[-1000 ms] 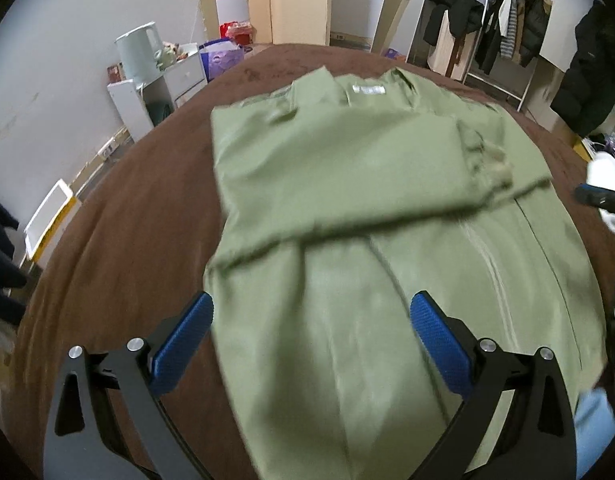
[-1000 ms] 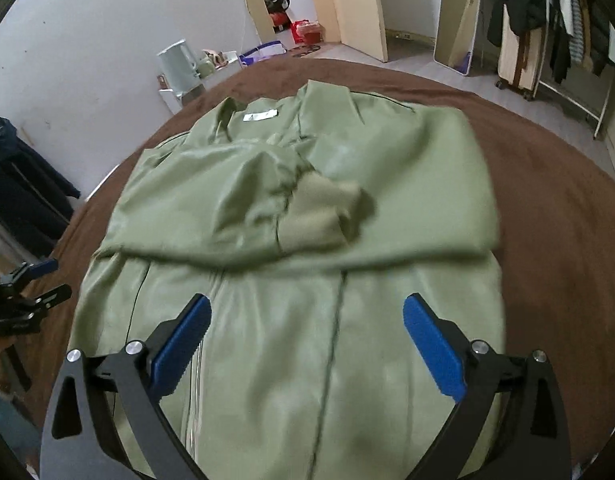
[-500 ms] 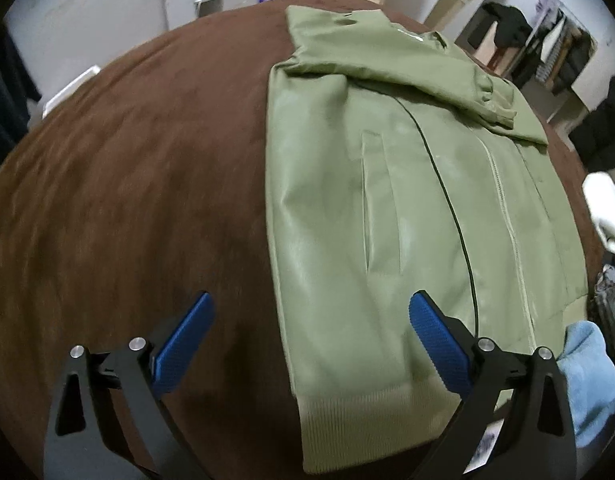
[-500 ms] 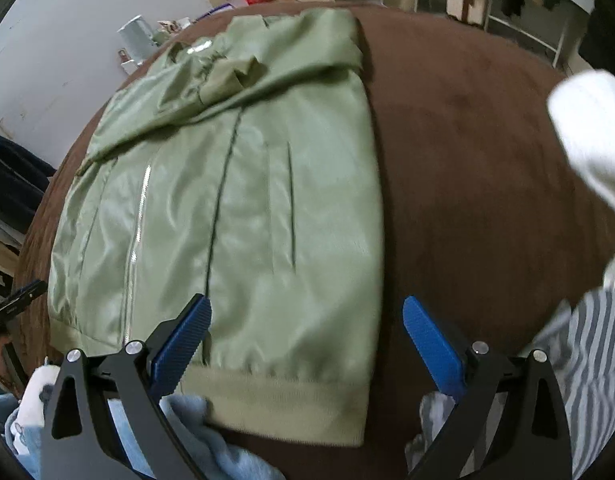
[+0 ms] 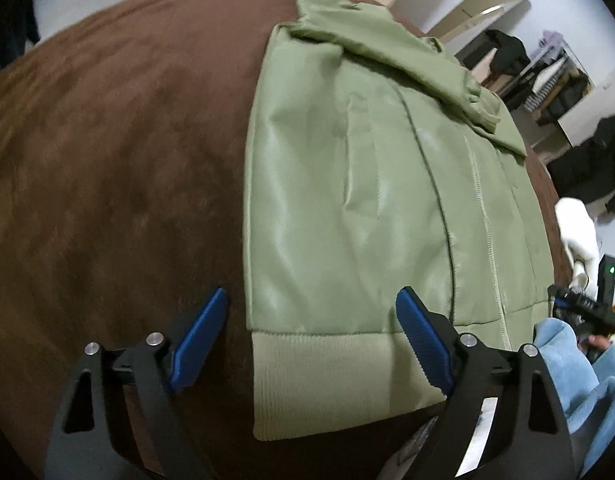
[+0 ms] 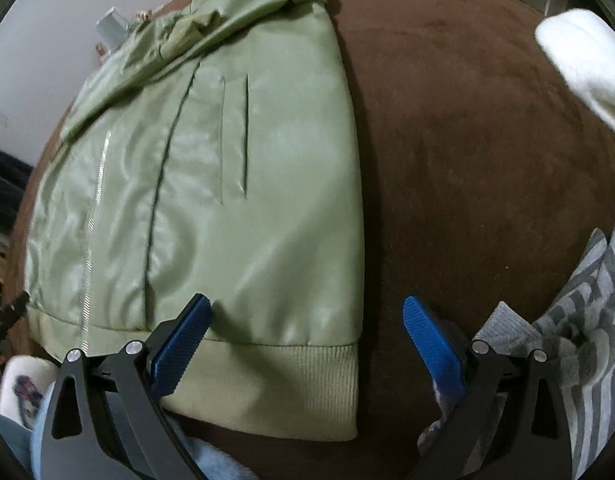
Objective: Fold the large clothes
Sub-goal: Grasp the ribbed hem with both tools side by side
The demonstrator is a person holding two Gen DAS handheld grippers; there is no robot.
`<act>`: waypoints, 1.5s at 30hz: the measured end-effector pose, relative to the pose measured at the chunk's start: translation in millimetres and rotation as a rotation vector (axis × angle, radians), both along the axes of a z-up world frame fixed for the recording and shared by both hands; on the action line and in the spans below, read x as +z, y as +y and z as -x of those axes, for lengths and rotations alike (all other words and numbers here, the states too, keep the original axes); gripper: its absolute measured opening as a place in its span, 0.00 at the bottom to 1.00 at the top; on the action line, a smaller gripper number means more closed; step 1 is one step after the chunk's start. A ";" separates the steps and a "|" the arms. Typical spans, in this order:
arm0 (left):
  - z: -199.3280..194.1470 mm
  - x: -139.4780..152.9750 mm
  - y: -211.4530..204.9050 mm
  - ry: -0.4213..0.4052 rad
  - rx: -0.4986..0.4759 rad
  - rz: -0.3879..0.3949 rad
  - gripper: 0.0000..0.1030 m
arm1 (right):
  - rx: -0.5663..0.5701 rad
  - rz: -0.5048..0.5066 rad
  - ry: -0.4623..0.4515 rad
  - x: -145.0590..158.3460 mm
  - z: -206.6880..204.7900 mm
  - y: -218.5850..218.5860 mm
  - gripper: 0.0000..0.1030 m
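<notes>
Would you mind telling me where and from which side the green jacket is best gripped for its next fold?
Probably the ribbed hem band of the green jacket, at its two near corners, coming from the near edge: it lies flat with both corners exposed, one between the open jaws of each gripper, left and right.

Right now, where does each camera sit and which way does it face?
Left wrist: on the left gripper, tilted steeply down at the jacket's left hem corner on the brown cover; its open blue fingers straddle that corner, jaws just closing slightly, not gripping.
Right wrist: on the right gripper, tilted steeply down at the right hem corner; open fingers, striped cloth to the right.
Shared: the jacket, its hem, zipper and the cover.
</notes>
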State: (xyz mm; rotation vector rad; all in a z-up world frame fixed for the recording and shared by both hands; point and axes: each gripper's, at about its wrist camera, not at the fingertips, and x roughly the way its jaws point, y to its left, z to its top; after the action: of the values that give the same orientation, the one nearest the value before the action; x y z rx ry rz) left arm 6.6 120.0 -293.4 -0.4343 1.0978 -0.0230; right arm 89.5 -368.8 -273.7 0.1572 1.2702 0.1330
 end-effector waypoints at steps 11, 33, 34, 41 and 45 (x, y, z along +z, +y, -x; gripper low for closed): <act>-6.8 -2.6 -15.5 0.005 -0.093 0.085 0.81 | 0.047 -0.014 0.048 -9.2 -3.5 5.3 0.95; -30.9 19.1 -46.3 -0.050 -0.233 0.201 0.28 | 0.020 -0.031 -0.073 29.1 7.5 30.5 0.19; -30.0 22.0 -42.6 -0.058 -0.224 0.213 0.28 | 0.027 -0.029 -0.095 37.8 7.8 32.9 0.19; -35.8 65.0 -27.2 -0.194 -0.128 0.284 0.27 | 0.056 -0.023 -0.236 84.1 2.6 49.3 0.18; -38.2 87.3 -27.3 -0.222 -0.110 0.221 0.25 | 0.052 -0.046 -0.298 115.0 1.2 49.8 0.18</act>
State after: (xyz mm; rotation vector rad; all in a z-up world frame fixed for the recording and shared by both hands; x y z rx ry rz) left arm 44.8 92.7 -206.0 -0.5544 0.9021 -0.2856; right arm 88.3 -319.0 -158.7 0.1376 0.9753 0.2223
